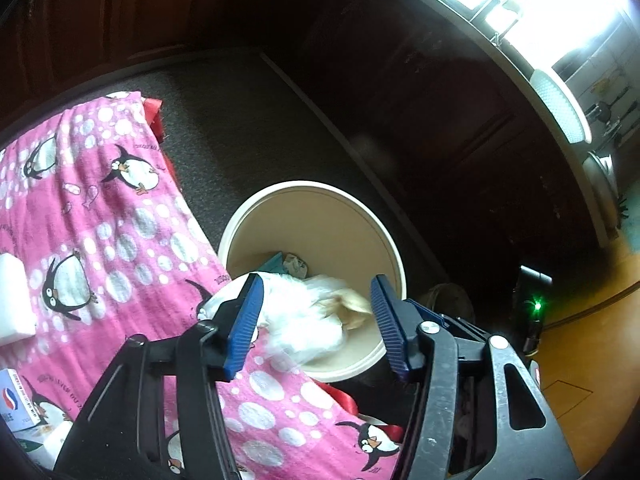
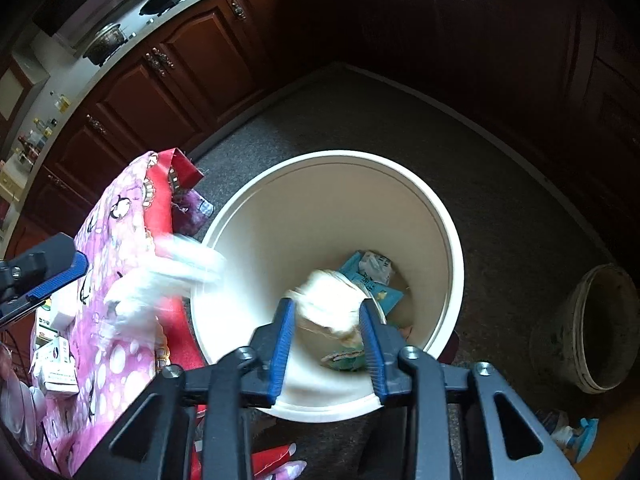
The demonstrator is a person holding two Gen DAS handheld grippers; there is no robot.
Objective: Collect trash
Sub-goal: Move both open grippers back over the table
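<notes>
A white bucket bin (image 1: 304, 186) stands on the dark floor beside the table and holds teal packets (image 2: 360, 276) and crumpled paper. My left gripper (image 1: 316, 284) hangs over the bin's near rim, its blue pads wide apart. A blurred white wad (image 1: 308, 312) is loose between them. In the right wrist view that wad (image 2: 172, 280) is a white smear at the bin's left rim (image 2: 332, 156), with one left fingertip (image 2: 60, 272) beside it. My right gripper (image 2: 326, 306) is above the bin's mouth, jaws parted, with a blurred white and cream wad (image 2: 324, 292) between the pads.
A pink penguin cloth (image 1: 100, 200) over a red cover drapes the table left of the bin, with small boxes (image 1: 18, 404) on it. Dark wooden cabinets ring the floor. A dirty grey bucket (image 2: 596, 328) and a spray bottle (image 2: 572, 436) are to the right.
</notes>
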